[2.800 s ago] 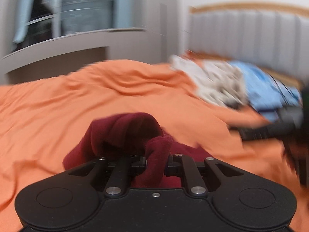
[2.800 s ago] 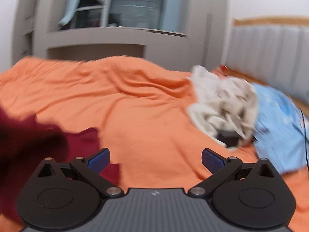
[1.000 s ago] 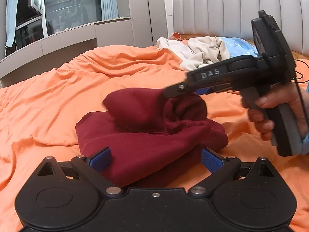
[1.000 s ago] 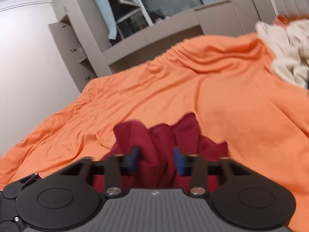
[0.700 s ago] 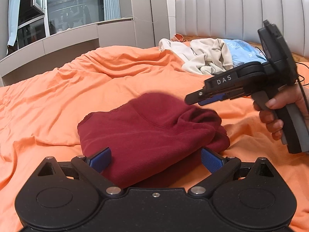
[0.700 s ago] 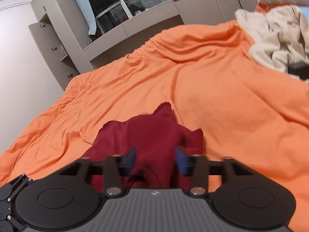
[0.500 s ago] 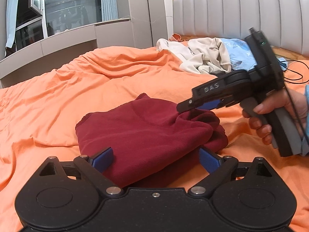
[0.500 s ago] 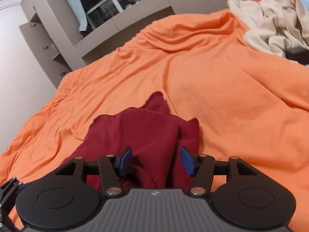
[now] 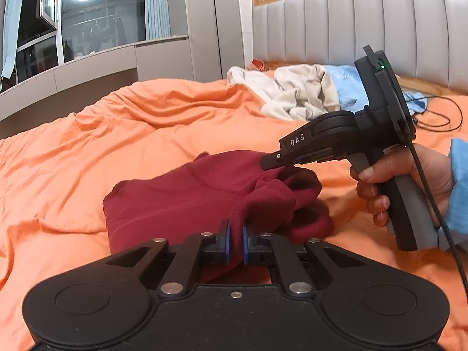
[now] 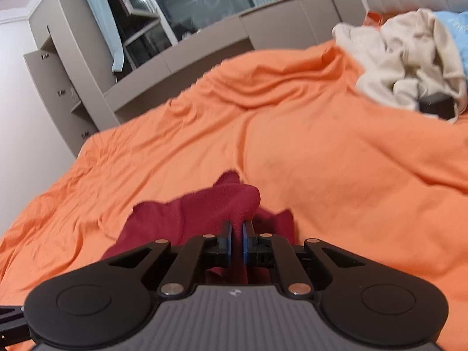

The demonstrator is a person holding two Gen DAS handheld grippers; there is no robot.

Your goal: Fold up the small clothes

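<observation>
A dark red small garment (image 9: 187,199) lies bunched on the orange bedsheet (image 9: 87,152). My left gripper (image 9: 235,235) is shut on a fold at its near edge. My right gripper (image 10: 236,235) is shut on a fold of the same red garment (image 10: 204,207) at its right side. The right gripper also shows in the left wrist view (image 9: 270,159), held by a hand, its tips at the garment's top right.
A heap of beige clothes (image 9: 295,93) and a light blue cloth (image 9: 351,87) lie near the grey padded headboard (image 9: 365,29). A black cable (image 9: 438,117) lies on the sheet at right. Grey cabinets and a window (image 10: 190,14) stand behind the bed.
Both grippers were open half a second ago. Both have closed on folds of the red garment, the left at its near edge, the right at its right side.
</observation>
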